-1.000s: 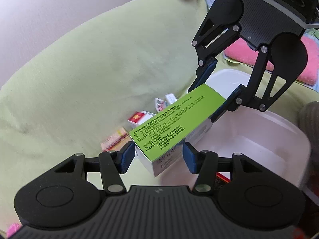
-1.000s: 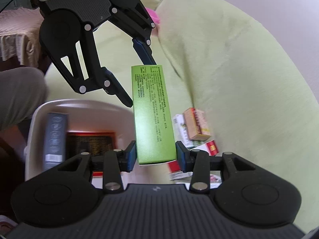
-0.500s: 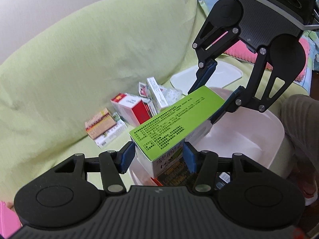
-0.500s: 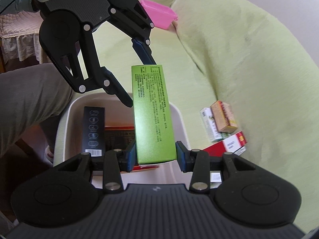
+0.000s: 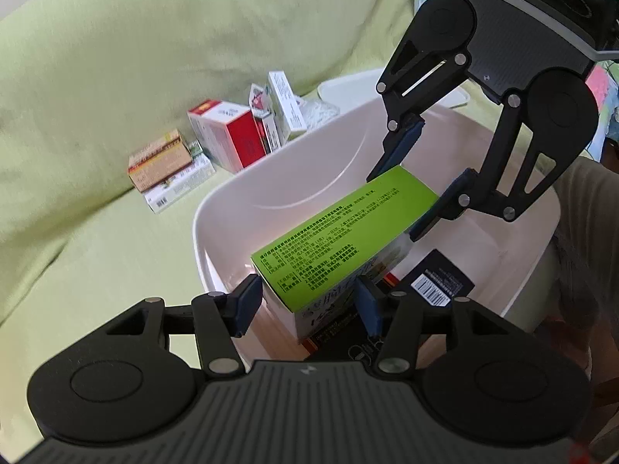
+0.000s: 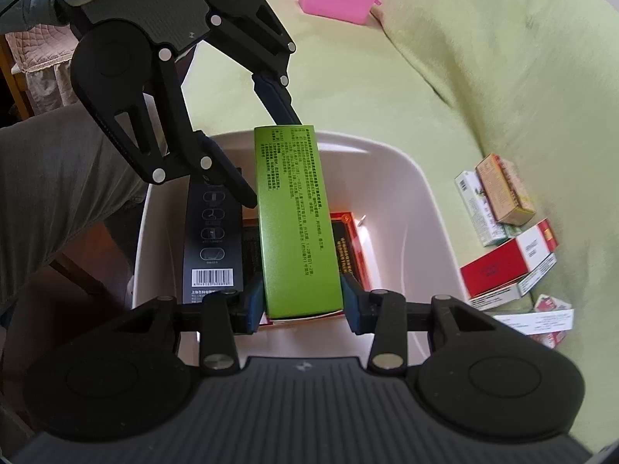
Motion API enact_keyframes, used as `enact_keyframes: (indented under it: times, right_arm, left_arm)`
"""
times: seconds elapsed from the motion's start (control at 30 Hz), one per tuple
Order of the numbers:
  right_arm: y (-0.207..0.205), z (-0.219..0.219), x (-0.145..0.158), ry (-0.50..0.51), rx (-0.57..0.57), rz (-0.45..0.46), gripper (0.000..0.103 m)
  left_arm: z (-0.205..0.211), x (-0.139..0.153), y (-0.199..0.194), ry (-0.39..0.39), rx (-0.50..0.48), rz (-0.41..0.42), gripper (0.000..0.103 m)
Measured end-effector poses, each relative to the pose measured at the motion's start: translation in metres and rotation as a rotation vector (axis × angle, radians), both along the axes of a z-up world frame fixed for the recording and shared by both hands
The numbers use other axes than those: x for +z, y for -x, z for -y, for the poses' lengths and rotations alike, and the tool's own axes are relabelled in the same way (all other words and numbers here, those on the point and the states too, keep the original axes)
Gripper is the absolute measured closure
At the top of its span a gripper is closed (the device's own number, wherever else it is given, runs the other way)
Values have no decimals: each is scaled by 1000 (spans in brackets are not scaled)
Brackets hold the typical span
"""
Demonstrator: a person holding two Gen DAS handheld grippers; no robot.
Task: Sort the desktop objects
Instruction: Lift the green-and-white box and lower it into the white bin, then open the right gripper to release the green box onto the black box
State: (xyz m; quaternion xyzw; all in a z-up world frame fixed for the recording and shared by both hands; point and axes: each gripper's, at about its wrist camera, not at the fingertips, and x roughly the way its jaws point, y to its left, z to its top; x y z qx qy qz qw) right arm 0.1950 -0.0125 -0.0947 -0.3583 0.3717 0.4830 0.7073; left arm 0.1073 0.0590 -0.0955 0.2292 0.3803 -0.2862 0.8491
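Inside white bin (image 6: pixel 421 208), black box (image 6: pixel 211 239), red-edged box (image 6: pixel 350 247)

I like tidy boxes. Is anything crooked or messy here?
Yes. The small boxes on the green cover lie jumbled, some leaning on each other. The green box hangs above the white bin, between the left gripper and right gripper.

long box (image 6: pixel 296 224) over the bin (image 6: pixel 425 201), one gripper at each end | two flat boxes (image 6: pixel 211 232) lying inside the bin | pile of small boxes (image 6: pixel 503 255) on the sofa (image 6: pixel 445 77) just beside it
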Motion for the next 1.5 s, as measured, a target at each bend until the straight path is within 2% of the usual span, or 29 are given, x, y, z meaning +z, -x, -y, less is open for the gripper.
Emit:
enact_keyframes:
  times: [0.53, 0.63, 0.83, 1.0, 1.17, 1.23, 1.4, 1.5]
  right_arm:
    - [-7, -3, -16, 1, 5, -52, 66]
    - [-8, -2, -14, -17, -18, -67, 67]
    - [-11, 6, -6, -50, -73, -76, 68]
    - [-13, 30, 0, -61, -227, -77, 68]
    - [-19, 58, -11, -36, -546, -139, 68]
    - [-21, 66, -19, -40, -638, -174, 68]
    - [-23, 70, -33, -46, -776, -204, 68]
    - [-32, 66, -41, -57, -833, -229, 68]
  left_arm:
    - [-11, -10, 6, -1, 23, -47, 48]
    - [-13, -12, 6, 6, 33, -62, 52]
    - [-14, -12, 12, 2, 46, -65, 52]
    - [-17, -7, 14, 6, 65, -57, 53]
    - [-13, 0, 11, 19, 45, -56, 52]
    - [-10, 0, 8, 27, 27, -70, 51]
    - [-3, -6, -1, -2, 35, -112, 50]
    - [-4, -8, -5, 4, 60, -142, 45]
